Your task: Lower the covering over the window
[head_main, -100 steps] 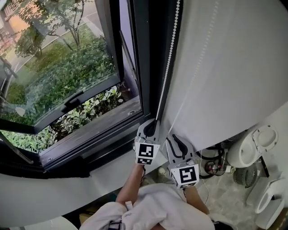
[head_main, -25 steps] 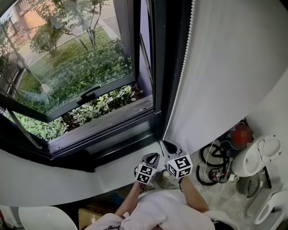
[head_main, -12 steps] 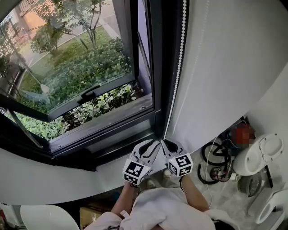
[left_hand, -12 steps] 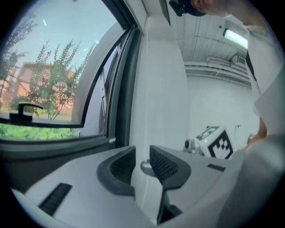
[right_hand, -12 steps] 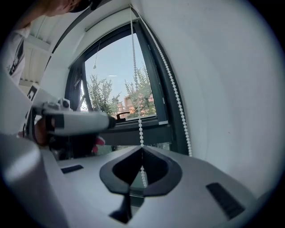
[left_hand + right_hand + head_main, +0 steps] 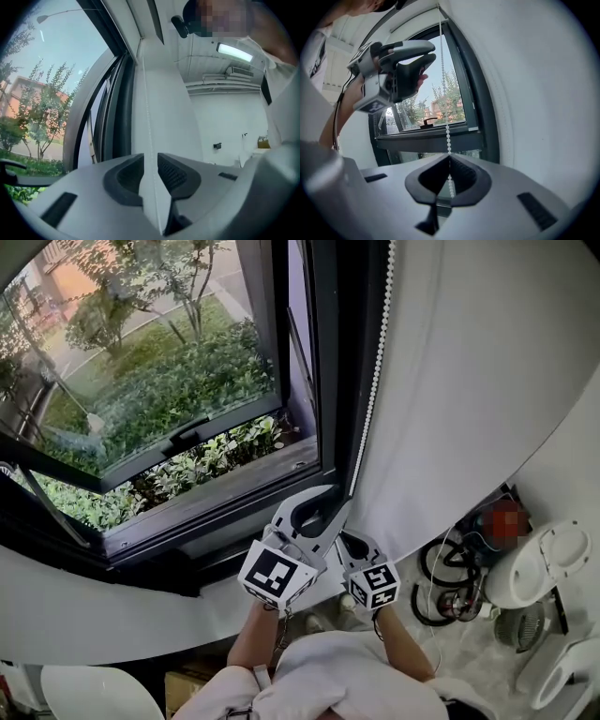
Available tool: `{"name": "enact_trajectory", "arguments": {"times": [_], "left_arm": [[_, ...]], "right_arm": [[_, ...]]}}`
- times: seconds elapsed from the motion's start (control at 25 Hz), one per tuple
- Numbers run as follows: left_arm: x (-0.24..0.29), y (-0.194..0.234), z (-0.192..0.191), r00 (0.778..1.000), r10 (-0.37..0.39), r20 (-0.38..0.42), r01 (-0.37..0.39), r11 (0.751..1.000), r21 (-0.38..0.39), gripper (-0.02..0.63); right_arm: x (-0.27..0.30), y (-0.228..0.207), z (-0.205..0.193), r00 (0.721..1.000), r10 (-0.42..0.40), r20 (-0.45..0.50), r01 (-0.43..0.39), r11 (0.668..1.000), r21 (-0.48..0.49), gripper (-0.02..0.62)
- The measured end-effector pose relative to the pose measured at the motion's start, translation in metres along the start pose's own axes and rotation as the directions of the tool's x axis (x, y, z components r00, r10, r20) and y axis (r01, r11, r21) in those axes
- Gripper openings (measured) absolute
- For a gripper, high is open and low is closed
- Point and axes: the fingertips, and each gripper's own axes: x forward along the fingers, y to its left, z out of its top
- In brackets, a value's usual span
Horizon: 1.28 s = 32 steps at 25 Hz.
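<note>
At the far left of the head view I see the window (image 6: 141, 381). Its sash is swung outward over green shrubs, and the glass is uncovered as far up as my views reach. A white sill (image 6: 112, 629) curves beneath it. Next comes the dark frame (image 6: 328, 381), and along its right edge hangs the white bead chain (image 6: 371, 381), which runs straight down to both tools.

The left gripper (image 6: 323, 507) is the higher of the two, held in front of the frame's lower corner and pointing roughly level. Its jaws have just been opening. In the left gripper view they stand moderately apart (image 6: 151, 161), with the chain (image 6: 146, 93) running through the gap and neither pad pressing on it. The right gripper view shows it from the side (image 6: 432, 51), with the chain passing just at its tips.

The right gripper (image 6: 347, 538) sits lower and just to the right, close beside the left one's marker cube. Its jaws are pinched together on the chain (image 6: 449, 138), and in its own view the beads run through the closed tips (image 6: 450, 159).

Right of the chain is a broad white surface (image 6: 487, 381). I cannot tell whether it is wall or the covering's fabric. At the lower right, on the floor, lie a coil of black cable (image 6: 441, 582) and white appliances (image 6: 544, 559).
</note>
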Motion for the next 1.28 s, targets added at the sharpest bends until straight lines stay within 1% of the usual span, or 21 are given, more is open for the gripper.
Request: {"name": "enact_trajectory", "arguments": {"times": [0.16, 0.36, 0.44, 0.52, 0.84, 0.96, 1.28], "left_arm": [[0.017, 0.001, 0.033, 0.999, -0.024, 0.036, 0.023, 0.999, 0.036, 0.092], [0.032, 0.003, 0.056, 0.996, -0.029, 0.085, 0.023, 0.998, 0.061, 0.089], [0.032, 0.005, 0.06, 0.995, -0.012, 0.102, 0.004, 0.997, 0.075, 0.031], [0.031, 0.004, 0.06, 0.994, 0.0, 0.111, -0.009, 0.996, 0.085, 0.017], [0.021, 0.002, 0.02, 1.0, 0.004, 0.022, -0.005, 0.998, 0.059, 0.015], [0.018, 0.0, 0.007, 1.0, 0.003, 0.005, -0.004, 0.999, 0.034, 0.015], [0.011, -0.007, -0.037, 0.997, 0.002, -0.076, -0.004, 1.0, -0.019, 0.015]], "right_arm": [[0.0, 0.003, 0.0, 1.0, 0.003, -0.004, -0.003, 1.0, -0.009, -0.003], [-0.001, 0.003, 0.0, 1.0, 0.0, -0.01, 0.0, 1.0, -0.025, -0.003], [-0.001, 0.002, 0.0, 1.0, -0.005, -0.009, 0.005, 1.0, -0.028, -0.003], [-0.001, -0.001, -0.001, 1.0, -0.01, -0.015, 0.01, 0.999, -0.033, -0.005], [0.004, -0.002, -0.04, 0.993, -0.013, -0.116, 0.011, 1.0, -0.022, -0.003], [0.007, 0.0, -0.053, 0.99, -0.004, -0.143, 0.002, 1.0, -0.017, -0.003], [0.01, -0.001, -0.094, 0.972, -0.003, -0.236, 0.004, 1.0, 0.004, -0.003]]}}
